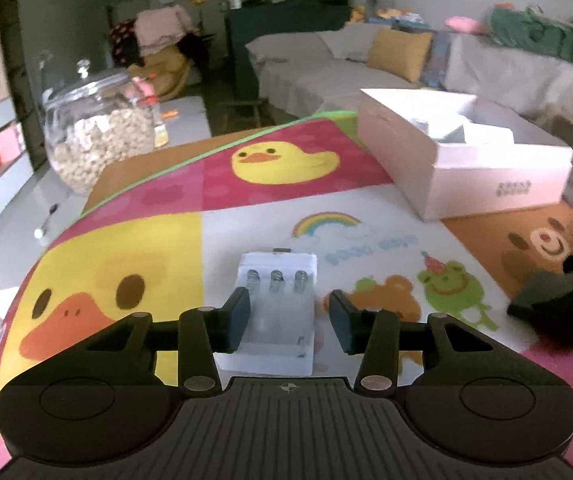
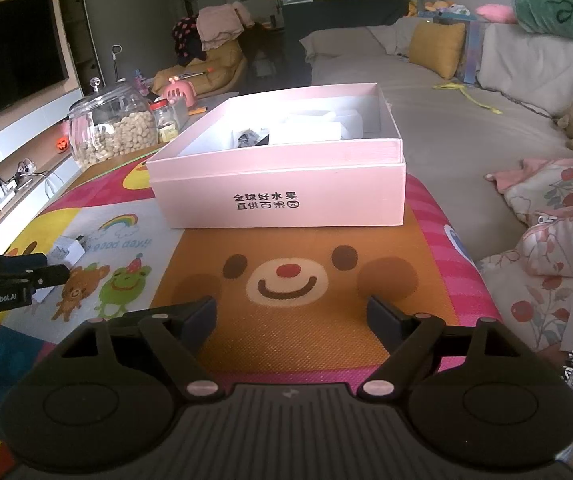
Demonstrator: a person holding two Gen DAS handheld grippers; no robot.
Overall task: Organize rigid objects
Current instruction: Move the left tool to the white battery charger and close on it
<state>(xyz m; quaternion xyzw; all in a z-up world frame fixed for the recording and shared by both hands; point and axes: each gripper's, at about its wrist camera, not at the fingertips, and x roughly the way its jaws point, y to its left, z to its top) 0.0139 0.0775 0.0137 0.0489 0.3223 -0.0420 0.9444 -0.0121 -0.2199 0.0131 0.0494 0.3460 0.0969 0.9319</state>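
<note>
Battery holder [image 1: 276, 312] lies between open fingers [image 1: 235, 318].

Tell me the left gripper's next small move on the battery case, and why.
Probably close the left gripper on the battery case. The case lies on the mat between the two fingers; one finger looks to touch its side, while a gap shows at the other, so it is not yet clamped. Once gripped, it could go to the open pink box beyond, where other items already lie.

The white battery holder [image 1: 276, 312] has its near end tucked behind the left gripper [image 1: 289, 320]. Whatever sits in the pink box [image 2: 278, 196] is mostly walled off, perhaps white cartons.
</note>
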